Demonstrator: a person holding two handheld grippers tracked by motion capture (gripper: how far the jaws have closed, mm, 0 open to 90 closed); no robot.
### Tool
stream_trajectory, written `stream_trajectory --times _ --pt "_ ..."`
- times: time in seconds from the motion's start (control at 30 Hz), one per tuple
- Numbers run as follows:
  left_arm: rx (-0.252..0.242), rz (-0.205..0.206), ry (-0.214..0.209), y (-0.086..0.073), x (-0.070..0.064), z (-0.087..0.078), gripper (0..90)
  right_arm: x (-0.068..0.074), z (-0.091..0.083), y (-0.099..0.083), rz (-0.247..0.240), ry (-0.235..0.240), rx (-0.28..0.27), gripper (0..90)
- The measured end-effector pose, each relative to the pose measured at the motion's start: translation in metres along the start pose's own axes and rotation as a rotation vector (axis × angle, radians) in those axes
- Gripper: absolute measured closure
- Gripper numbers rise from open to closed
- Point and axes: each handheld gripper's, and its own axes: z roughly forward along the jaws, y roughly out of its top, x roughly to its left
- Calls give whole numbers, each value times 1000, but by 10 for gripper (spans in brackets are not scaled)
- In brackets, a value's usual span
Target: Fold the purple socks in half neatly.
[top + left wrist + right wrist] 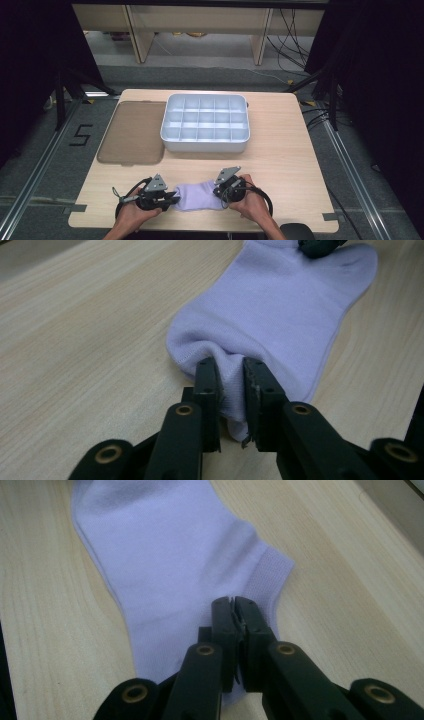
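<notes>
The sock's far end runs off the right gripper view's top edge; tray contents too small to tell.

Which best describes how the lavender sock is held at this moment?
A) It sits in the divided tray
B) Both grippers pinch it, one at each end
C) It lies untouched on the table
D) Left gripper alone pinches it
B: the left gripper and the right gripper each clamp an end of the sock.
</notes>
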Motion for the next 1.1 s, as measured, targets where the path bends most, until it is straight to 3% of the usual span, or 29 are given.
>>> stream_trajectory --times 0.13,0.2,0.23,0.33,0.37,0.4,0.43,0.47,0.5,0.6,0.67,0.8,0.83,0.97,1.1 --pt "-20 -19 -6 1 -2 -2 796 2 -3 0 35 0 -8 874" --pt "-13 4 -7 2 -1 -5 799 0 -4 1 -2 1 -26 874" --pt "-14 0 2 2 -1 -5 800 3 -6 1 30 -8 -18 874" --pt "-15 22 -10 2 1 -9 800 6 -10 1 16 4 -34 874" --pt "-39 -10 -11 2 -1 -8 800 7 -11 0 15 1 -37 874" --pt "-15 8 3 1 2 -9 800 7 -13 -1 19 7 -33 874" --pt "-19 20 -12 1 2 -11 800 9 -16 -3 31 3 -23 874" --pt "-37 -10 -11 1 0 -10 800 11 -17 -4 40 -8 -22 874" --pt "-33 -4 -11 0 1 -11 800 11 -18 -5 37 -5 -9 874" --pt "-23 13 -14 1 3 -15 800 11 -14 -7 39 4 1 875" --pt "-37 -3 -20 1 2 -17 800 10 -8 -7 24 15 7 875" --pt "-34 26 -17 4 2 -23 799 11 -5 -5 10 9 11 877" --pt "-59 -17 -31 4 -1 -22 800 11 -5 -4 11 14 15 877" --pt "-101 -6 -45 10 -5 -23 800 11 -2 -3 -3 10 8 878" --pt "-90 23 -52 19 -8 -24 800 12 -3 -2 22 21 27 877"
